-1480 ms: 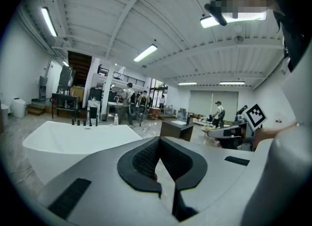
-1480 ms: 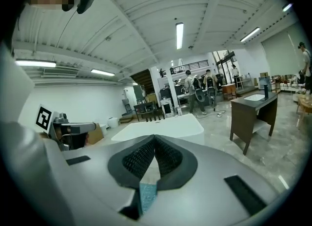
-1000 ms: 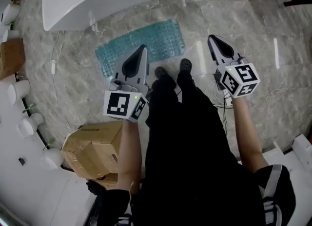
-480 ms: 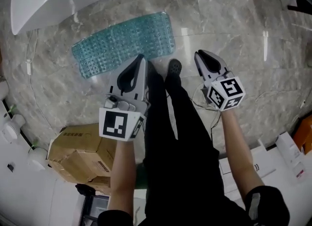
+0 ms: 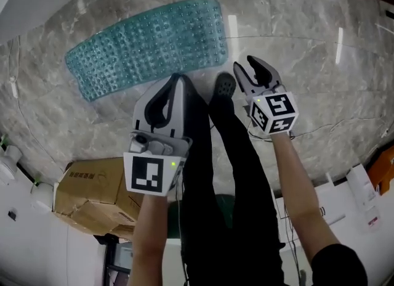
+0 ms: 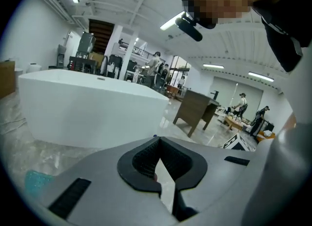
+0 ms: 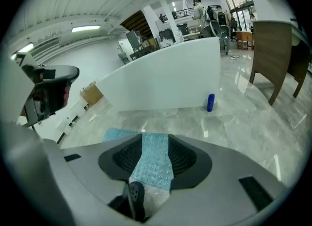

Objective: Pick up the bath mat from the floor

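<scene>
The teal, bumpy bath mat [image 5: 144, 44] lies flat on the grey marble floor, in front of my feet. My left gripper [image 5: 178, 81] hangs above the mat's near edge, shut with its tips touching and nothing between them [image 6: 158, 139]. My right gripper [image 5: 249, 72] is held above the floor just right of the mat's right end. Its jaws are opening, with nothing held. In the right gripper view [image 7: 155, 142] the mat [image 7: 155, 159] shows through the gap, well below on the floor.
A white bathtub [image 7: 165, 81] stands beyond the mat, with a blue bottle [image 7: 210, 102] at its end. My dark shoe [image 5: 225, 84] is between the grippers. A cardboard box [image 5: 92, 195] sits behind on the left. A wooden cabinet [image 7: 280, 54] stands far right. Cables trail on the floor.
The view has closed in on the mat, which now looks larger. Both grippers sit nearer its near edge. The right gripper's jaws have parted; the left stays shut.
</scene>
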A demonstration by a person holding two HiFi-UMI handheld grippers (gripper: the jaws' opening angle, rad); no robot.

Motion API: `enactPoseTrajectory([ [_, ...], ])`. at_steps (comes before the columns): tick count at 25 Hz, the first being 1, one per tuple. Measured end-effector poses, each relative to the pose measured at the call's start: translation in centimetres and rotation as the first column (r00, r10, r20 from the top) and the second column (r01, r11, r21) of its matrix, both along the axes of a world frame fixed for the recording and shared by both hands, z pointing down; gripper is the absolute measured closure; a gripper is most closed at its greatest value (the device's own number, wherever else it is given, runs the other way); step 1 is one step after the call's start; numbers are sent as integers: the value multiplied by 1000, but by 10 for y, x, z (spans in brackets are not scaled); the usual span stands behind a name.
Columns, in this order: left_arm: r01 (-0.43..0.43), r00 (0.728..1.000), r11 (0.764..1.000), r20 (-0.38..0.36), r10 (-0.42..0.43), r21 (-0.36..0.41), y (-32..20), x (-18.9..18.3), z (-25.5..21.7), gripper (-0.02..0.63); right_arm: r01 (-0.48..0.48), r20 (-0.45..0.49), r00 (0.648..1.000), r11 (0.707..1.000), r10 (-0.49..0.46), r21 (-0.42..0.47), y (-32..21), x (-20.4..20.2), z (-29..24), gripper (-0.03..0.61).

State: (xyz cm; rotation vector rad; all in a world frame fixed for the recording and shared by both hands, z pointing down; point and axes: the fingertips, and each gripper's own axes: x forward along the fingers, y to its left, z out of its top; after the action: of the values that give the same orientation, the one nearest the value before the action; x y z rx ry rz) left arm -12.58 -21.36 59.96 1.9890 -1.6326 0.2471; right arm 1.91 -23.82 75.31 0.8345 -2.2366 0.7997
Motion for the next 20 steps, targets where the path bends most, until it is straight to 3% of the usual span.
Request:
enactPoseTrajectory([
  [7, 23, 997, 999, 81, -21, -25, 2, -17, 141, 601, 16, -74, 997, 999, -19, -39, -8, -7, 180, 385],
  [12, -13, 996, 999, 84, 18, -52, 6, -13, 211, 602, 42, -161, 985, 996, -54, -79, -12, -4, 292, 375],
  [20, -77, 993, 996, 82, 80, -36, -6, -4, 285, 601, -26, -211, 977, 993, 1, -115, -32, -2, 403, 338],
])
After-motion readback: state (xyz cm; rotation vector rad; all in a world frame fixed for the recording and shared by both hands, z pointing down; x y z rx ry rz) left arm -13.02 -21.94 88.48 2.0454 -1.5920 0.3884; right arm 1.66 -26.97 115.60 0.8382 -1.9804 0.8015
